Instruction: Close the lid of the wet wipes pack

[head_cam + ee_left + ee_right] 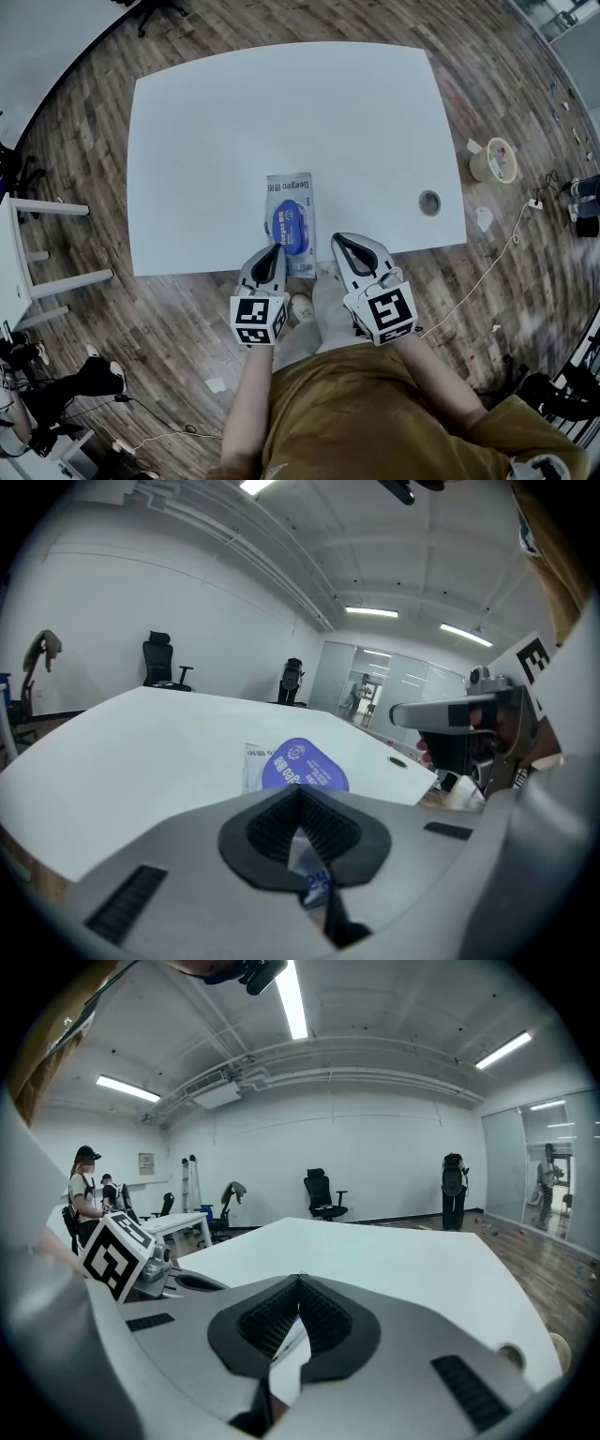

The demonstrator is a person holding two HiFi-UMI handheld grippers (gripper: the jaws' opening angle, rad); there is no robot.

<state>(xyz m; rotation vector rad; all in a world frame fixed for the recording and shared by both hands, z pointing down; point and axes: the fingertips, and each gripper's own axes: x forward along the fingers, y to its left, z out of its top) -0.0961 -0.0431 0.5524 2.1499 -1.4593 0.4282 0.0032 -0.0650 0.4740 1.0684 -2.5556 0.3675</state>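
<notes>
Wet wipes pack point(290, 225) lies flat on the white table point(206, 141), near the table's front edge and roughly midway along it, long axis running away from the person. Its blue lid point(290, 223) sits on the pack's upper face, toward the middle; the views do not settle whether the lid is fully pressed down. Left gripper point(278, 249) is at the pack's near left corner, its tips overlapping that corner in the head view and pointing along the pack toward the lid. In the left gripper view the left gripper's jaws are brought together at the tips with nothing clamped between them; a strip of the pack's printed wrapper shows through the slot behind the tips, and the lid point(305, 766) lies directly ahead, just beyond them. Whether the tips touch the pack cannot be determined. Right gripper point(338, 241) is over the table's front edge, just beside the pack's right side and apart from it. Its own view shows the jaws likewise closed tip to tip, empty, with bare table ahead. A round hole point(429, 202) in the table lies well to the right of the pack.
</notes>
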